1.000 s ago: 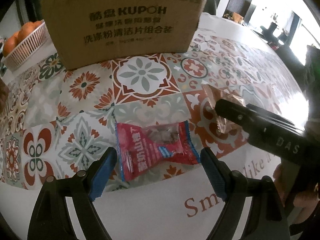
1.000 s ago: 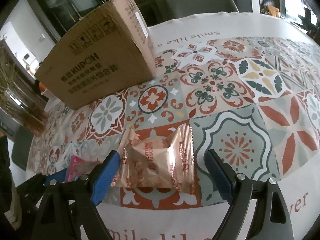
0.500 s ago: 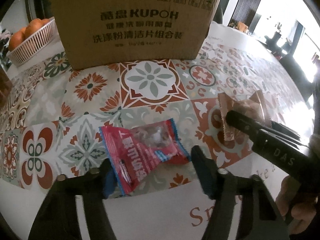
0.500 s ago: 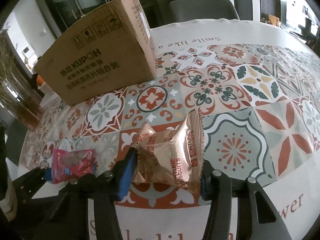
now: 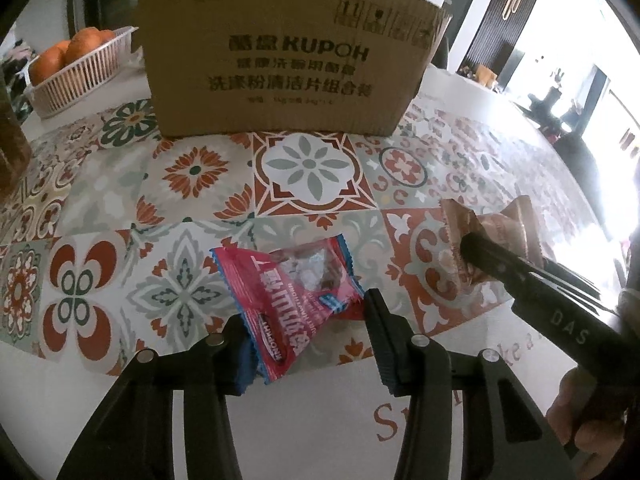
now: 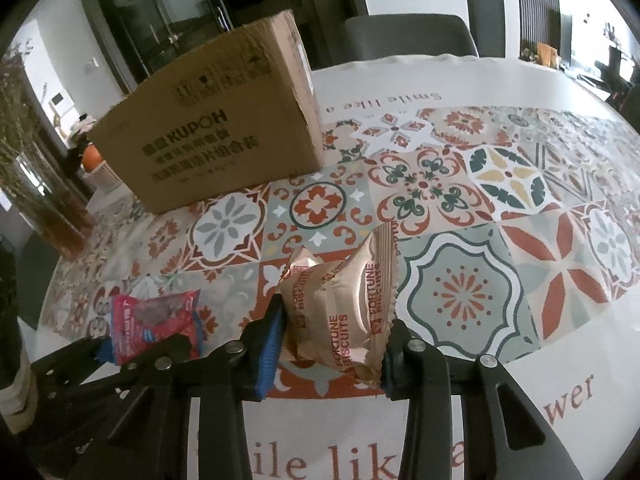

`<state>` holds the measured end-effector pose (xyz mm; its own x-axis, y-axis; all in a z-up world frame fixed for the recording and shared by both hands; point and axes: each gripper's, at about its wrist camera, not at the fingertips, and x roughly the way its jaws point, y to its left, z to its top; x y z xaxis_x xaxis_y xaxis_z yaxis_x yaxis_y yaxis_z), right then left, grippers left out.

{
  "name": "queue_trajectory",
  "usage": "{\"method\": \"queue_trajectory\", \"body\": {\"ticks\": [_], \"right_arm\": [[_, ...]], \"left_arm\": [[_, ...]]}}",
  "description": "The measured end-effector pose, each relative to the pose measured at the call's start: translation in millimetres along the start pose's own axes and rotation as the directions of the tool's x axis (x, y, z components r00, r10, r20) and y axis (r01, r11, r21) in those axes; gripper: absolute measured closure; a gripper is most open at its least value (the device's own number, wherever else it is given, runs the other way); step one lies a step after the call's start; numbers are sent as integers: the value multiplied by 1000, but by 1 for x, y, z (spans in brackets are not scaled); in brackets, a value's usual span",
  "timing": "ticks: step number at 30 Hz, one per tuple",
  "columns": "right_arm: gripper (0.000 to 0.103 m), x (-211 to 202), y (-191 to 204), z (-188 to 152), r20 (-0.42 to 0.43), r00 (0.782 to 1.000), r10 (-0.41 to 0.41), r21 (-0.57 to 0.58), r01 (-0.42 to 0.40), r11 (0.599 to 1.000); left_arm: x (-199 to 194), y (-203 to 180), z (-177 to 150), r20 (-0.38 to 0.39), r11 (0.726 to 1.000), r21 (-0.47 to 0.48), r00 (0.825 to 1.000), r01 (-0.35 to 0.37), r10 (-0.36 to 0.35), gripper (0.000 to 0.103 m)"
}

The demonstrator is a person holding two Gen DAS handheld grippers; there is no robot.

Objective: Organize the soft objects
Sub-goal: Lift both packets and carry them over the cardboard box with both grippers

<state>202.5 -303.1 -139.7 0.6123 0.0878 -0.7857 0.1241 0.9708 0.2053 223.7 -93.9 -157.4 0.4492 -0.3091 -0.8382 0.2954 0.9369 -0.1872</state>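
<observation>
My left gripper (image 5: 308,340) is shut on a red snack packet (image 5: 288,292) and holds it tilted just above the patterned tablecloth; the packet also shows in the right wrist view (image 6: 154,326). My right gripper (image 6: 330,344) is shut on a rose-gold Fortune Biscuits packet (image 6: 344,300), lifted and crumpled between the pads; the biscuit packet also shows in the left wrist view (image 5: 492,240) at the right. A brown cardboard box (image 5: 288,52) stands at the back of the table, also in the right wrist view (image 6: 216,120).
A white basket of oranges (image 5: 76,68) sits to the left of the box. A glass vase with dried stems (image 6: 44,196) stands at the table's left side. A dark chair (image 6: 404,36) is behind the table. The tablecloth's white border (image 6: 520,420) runs along the near edge.
Both grippers closed from open onto their packets. The red packet and the biscuit packet were squeezed and lifted off the cloth, and both views drew back and up slightly.
</observation>
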Motion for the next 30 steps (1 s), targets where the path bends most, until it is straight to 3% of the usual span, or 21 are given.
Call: {"method": "queue_trajectory", "body": {"ticks": [10,30], "right_arm": [[63,-32,18,5,58,998,21,-20,-20,1000],[63,-87,62,10,169,983,71,-102,-54,993]], "left_arm": [[-42,0,0,96,1000,1,995,-18,17,57],[-119,9,2,271,999,-10,961,-48,49,56]]}}
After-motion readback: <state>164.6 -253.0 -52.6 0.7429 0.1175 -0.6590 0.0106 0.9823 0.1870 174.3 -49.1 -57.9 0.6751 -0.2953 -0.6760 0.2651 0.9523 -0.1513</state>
